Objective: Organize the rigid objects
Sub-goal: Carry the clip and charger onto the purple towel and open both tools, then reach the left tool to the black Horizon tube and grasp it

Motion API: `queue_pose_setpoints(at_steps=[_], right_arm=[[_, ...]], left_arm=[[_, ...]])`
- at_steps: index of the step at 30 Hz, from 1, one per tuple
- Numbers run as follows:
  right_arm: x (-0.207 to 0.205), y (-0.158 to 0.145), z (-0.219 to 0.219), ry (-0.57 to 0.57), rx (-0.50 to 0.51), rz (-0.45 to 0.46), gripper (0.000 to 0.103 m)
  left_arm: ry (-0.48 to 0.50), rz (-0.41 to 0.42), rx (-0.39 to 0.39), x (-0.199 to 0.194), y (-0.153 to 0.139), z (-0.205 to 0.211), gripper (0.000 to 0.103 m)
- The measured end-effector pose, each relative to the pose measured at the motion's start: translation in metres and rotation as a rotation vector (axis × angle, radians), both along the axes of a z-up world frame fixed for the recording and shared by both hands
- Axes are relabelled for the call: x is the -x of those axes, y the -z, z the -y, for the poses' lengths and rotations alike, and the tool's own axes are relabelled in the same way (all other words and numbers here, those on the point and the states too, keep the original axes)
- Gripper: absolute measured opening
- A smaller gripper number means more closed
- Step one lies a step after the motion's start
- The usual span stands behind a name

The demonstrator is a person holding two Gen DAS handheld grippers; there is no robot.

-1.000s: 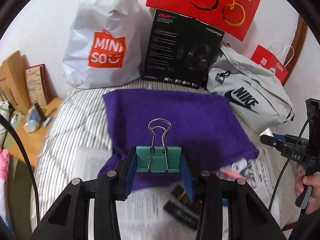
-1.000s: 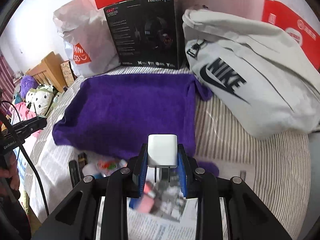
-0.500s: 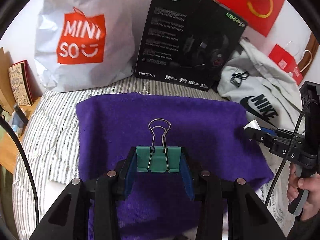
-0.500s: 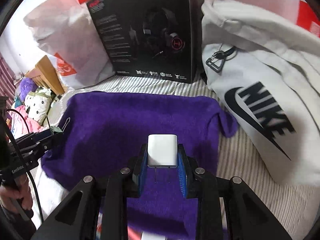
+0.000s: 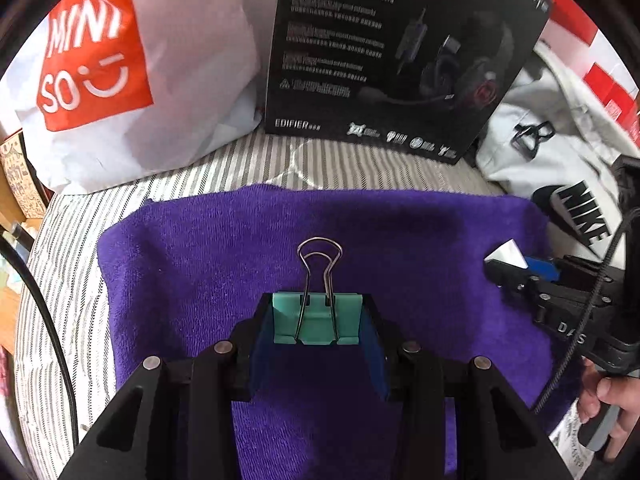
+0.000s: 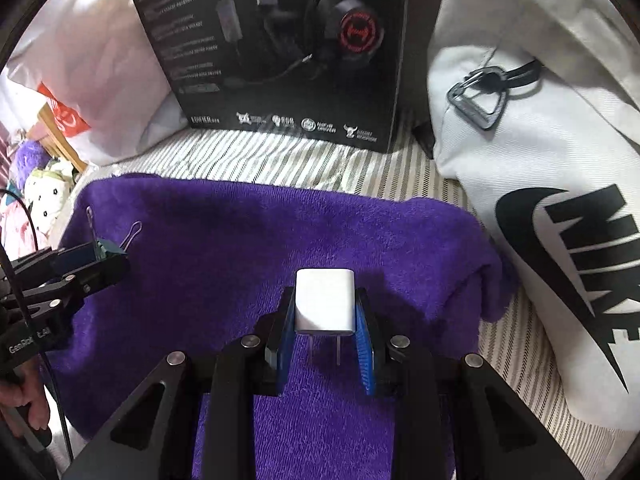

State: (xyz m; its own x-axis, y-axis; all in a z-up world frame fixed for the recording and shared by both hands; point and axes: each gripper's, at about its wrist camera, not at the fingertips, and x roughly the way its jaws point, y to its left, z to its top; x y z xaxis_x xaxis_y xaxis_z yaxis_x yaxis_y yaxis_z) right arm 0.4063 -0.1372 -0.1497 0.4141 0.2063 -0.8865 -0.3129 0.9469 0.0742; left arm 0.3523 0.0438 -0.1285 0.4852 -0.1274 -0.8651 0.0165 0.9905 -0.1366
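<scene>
Purple towel (image 5: pixel 400 240) spread on bed (image 5: pixel 320 160), teal binder clip (image 5: pixel 318 318) pinched in left gripper (image 5: pixel 318 340) fingers, white charger (image 6: pixel 324 306) clamped in right gripper (image 6: pixel 325 344).

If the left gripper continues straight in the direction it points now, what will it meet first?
Most likely the purple towel. The left gripper, shut on a green binder clip, tilts down toward it, with nothing visible between. The headset box stands farther back; depth is uncertain.

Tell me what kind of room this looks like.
Probably a bedroom at home: a purple fleece towel lies spread over grey-striped bedding, with a white Miniso plastic shopping bag and black headset box propped behind, and plush toys beside the bed.
</scene>
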Motion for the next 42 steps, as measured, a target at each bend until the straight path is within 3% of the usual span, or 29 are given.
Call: queue_pose_setpoints(at_steps=[9, 11, 13, 15, 19, 23, 27, 31, 35, 42], right_arm=[[0.001, 0.002, -0.005, -0.029, 0.036, -0.004, 0.030], [0.002, 0.002, -0.005, -0.044, 0.030, -0.010, 0.036], [0.005, 0.002, -0.006, -0.053, 0.024, -0.019, 0.046], [0.011, 0.001, -0.003, -0.056, 0.025, -0.031, 0.050], [0.029, -0.006, 0.005, -0.044, 0.013, -0.052, 0.050], [0.062, -0.032, 0.016, -0.047, -0.049, -0.042, 0.052], [0.108, -0.063, 0.024, -0.049, -0.053, 0.021, 0.062], [0.154, -0.086, 0.036, -0.044, -0.092, 0.066, 0.065], [0.199, -0.087, 0.043, -0.036, -0.097, 0.086, 0.066], [0.253, -0.063, 0.062, 0.013, -0.150, 0.024, 0.066]], left_arm=[[0.014, -0.004, -0.034, 0.002, 0.008, 0.004, 0.040], [0.018, -0.007, -0.032, 0.003, 0.008, 0.005, 0.043], [0.027, -0.013, -0.005, 0.005, 0.009, 0.005, 0.058], [0.031, -0.016, 0.019, 0.009, 0.009, 0.006, 0.065], [0.024, -0.034, 0.017, 0.023, 0.009, 0.006, 0.065], [0.023, -0.022, 0.056, 0.056, -0.009, 0.001, 0.065], [0.020, -0.002, 0.027, 0.109, -0.030, 0.002, 0.069], [-0.027, -0.020, 0.010, 0.164, -0.030, -0.003, 0.072], [-0.058, -0.064, 0.005, 0.201, -0.018, -0.007, 0.072], [-0.087, -0.114, -0.010, 0.206, -0.001, 0.004, 0.072]])
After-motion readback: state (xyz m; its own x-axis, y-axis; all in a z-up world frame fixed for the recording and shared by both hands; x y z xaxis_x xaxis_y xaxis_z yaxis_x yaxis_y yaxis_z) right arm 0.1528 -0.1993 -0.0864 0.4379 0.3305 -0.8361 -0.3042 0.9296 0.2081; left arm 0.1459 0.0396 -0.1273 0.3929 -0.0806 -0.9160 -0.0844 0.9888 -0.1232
